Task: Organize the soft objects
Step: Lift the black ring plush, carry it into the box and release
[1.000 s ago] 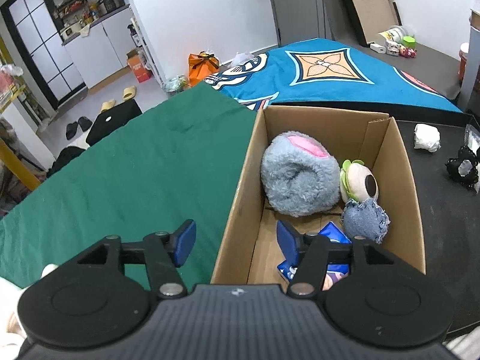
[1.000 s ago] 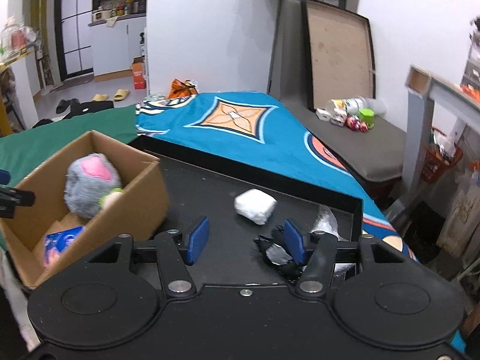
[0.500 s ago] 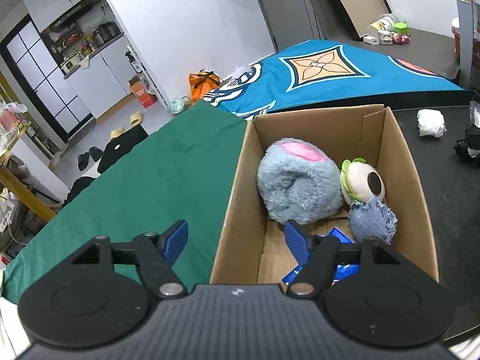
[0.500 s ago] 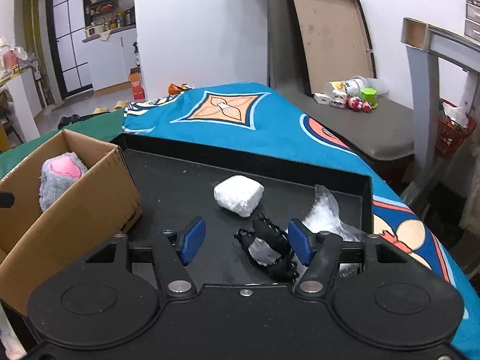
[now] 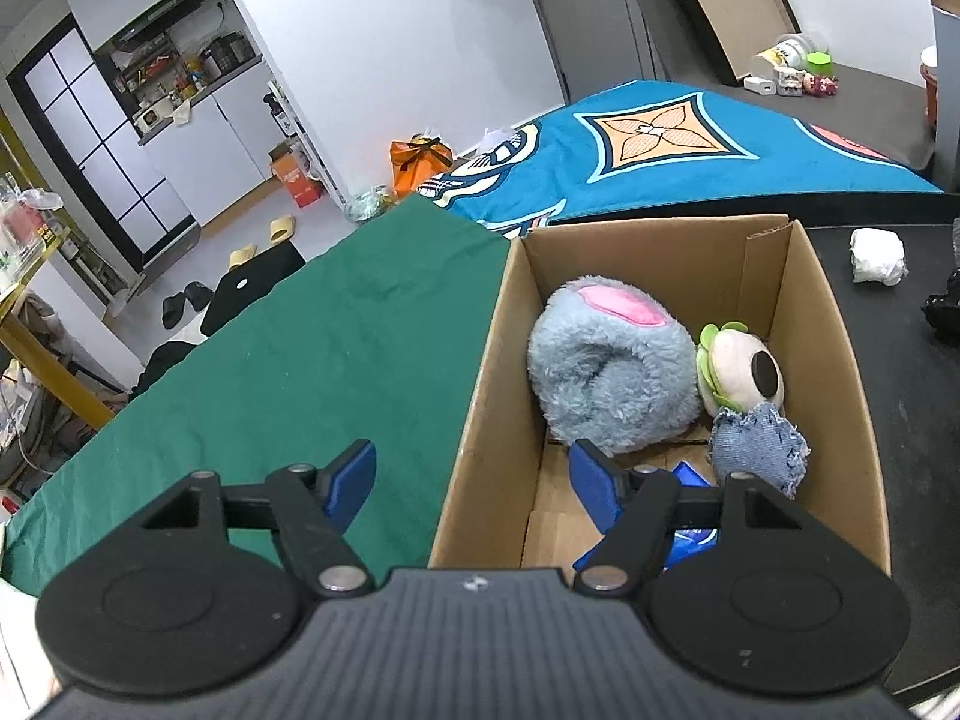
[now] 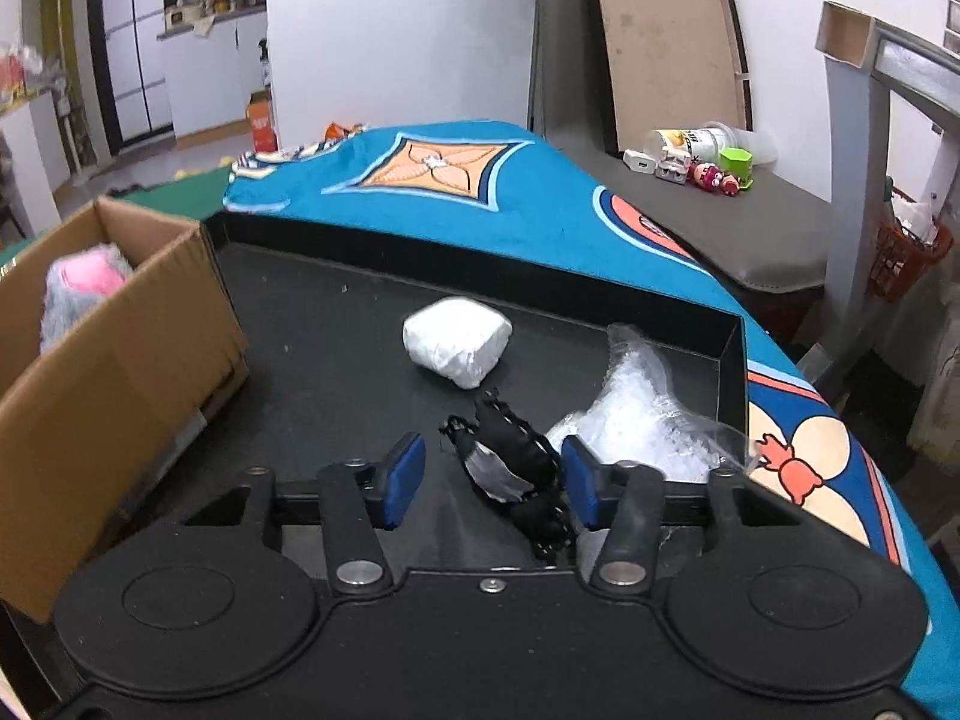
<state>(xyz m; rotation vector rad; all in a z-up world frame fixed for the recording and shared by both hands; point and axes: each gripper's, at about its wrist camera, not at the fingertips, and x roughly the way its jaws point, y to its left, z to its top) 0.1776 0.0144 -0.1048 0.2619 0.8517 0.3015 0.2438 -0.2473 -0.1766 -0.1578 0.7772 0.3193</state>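
Task partly done: the cardboard box (image 5: 798,276) holds a grey plush (image 5: 606,372) and smaller soft items, while the left tool (image 5: 471,477) hangs spread and empty, and the right tool (image 6: 492,474) is closing around a black fabric piece (image 6: 510,456) on the desk (image 6: 336,348), white bundle (image 6: 456,339) remaining.

Left gripper (image 5: 471,477) fingers spread wide; right gripper (image 6: 492,480) fingers closing.

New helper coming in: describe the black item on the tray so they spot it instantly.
Find the black tray right of the cardboard box. Between the closing jaws of the right gripper lies a black frilly item. Its neighbours, a white bundle and a clear plastic bag, are pale.
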